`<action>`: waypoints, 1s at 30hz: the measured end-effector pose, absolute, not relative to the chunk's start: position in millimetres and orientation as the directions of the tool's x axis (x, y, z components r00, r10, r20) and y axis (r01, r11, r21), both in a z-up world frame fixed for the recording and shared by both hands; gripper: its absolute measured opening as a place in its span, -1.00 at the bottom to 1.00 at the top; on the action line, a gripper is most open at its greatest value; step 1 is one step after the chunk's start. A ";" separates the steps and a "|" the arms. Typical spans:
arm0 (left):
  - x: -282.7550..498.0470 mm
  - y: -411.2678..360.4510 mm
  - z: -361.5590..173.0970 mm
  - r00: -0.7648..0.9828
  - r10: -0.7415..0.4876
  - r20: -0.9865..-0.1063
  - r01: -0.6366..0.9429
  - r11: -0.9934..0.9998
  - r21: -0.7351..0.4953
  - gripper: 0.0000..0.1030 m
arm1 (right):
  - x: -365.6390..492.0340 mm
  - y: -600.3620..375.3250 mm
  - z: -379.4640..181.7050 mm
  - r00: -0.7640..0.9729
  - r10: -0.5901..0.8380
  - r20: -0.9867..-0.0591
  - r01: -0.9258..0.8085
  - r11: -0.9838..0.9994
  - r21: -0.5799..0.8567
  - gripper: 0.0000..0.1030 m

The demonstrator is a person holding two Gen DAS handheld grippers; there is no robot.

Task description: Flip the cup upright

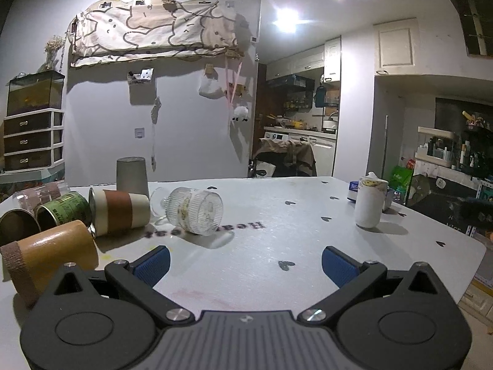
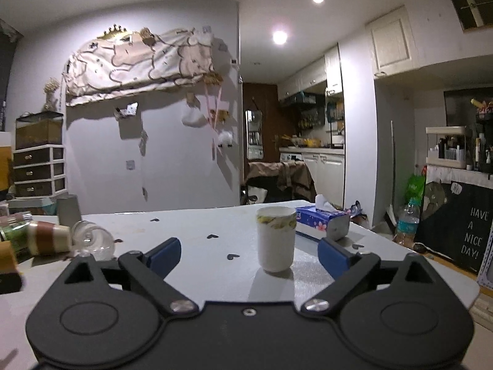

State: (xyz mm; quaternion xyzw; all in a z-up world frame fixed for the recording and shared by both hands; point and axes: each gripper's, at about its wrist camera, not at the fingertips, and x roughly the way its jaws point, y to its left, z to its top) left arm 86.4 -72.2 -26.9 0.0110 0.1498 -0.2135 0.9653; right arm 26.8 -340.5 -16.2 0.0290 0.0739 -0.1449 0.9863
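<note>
While both grippers hang over the white table (image 1: 277,231), we hold our left gripper (image 1: 245,263) with its 2 blue pads spread wide and nothing between them. Ahead of it the ribbed glass cup (image 1: 194,209) lies on its side, touching the tipped brown-banded cup (image 1: 120,211). Our right gripper (image 2: 249,251) also gapes apart, with the upright white cup (image 2: 275,238) standing just beyond its pads, near the tissue box (image 2: 320,217).

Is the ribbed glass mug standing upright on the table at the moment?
No, the glass mug lies on its side on the table.
</note>
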 end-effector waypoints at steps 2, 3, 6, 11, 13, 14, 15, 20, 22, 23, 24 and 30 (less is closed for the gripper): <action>84.1 -73.5 -28.0 0.865 -0.410 -0.290 0.417 0.908 -0.041 1.00 | 16.1 -334.5 -19.8 0.949 -0.274 -0.154 0.284 0.958 0.043 0.89; 83.0 -73.8 -28.4 0.866 -0.409 -0.287 0.416 0.909 -0.040 1.00 | 11.7 -330.9 -21.8 0.950 -0.273 -0.154 0.282 0.958 0.042 0.89; 79.0 -73.0 -28.5 0.871 -0.404 -0.279 0.409 0.911 -0.041 1.00 | 0.4 -321.8 -27.2 0.950 -0.271 -0.156 0.279 0.960 0.031 0.89; 72.6 -70.2 -27.4 0.879 -0.396 -0.264 0.400 0.916 -0.041 1.00 | -12.7 -311.1 -30.6 0.953 -0.256 -0.160 0.265 0.964 0.034 0.89; 70.9 -69.8 -27.1 0.882 -0.393 -0.262 0.397 0.917 -0.040 1.00 | -16.1 -308.8 -31.2 0.954 -0.254 -0.161 0.263 0.964 0.036 0.89; 70.2 -69.5 -27.3 0.883 -0.390 -0.262 0.395 0.918 -0.038 1.00 | -17.8 -307.9 -31.9 0.953 -0.255 -0.162 0.264 0.964 0.036 0.90; 69.5 -69.4 -27.2 0.884 -0.388 -0.261 0.393 0.919 -0.037 1.00 | -18.6 -306.8 -32.3 0.952 -0.257 -0.164 0.266 0.963 0.032 0.90; 66.4 -69.7 -26.3 0.887 -0.385 -0.255 0.391 0.920 -0.029 1.00 | -22.0 -304.1 -35.6 0.947 -0.267 -0.177 0.275 0.961 0.022 1.00; 65.2 -70.7 -26.1 0.887 -0.386 -0.253 0.393 0.919 -0.024 1.00 | -23.0 -302.6 -36.6 0.946 -0.271 -0.177 0.278 0.960 0.017 1.00; 64.7 -71.2 -26.1 0.887 -0.387 -0.252 0.395 0.919 -0.021 1.00 | -23.0 -302.4 -36.9 0.945 -0.274 -0.177 0.281 0.960 0.015 1.00; 64.5 -71.6 -26.2 0.887 -0.388 -0.252 0.396 0.918 -0.019 1.00 | -22.8 -302.2 -37.3 0.945 -0.277 -0.177 0.283 0.959 0.013 1.00; 63.8 -72.6 -26.6 0.887 -0.387 -0.253 0.396 0.918 -0.015 1.00 | -22.9 -302.0 -37.6 0.944 -0.279 -0.177 0.285 0.959 0.009 1.00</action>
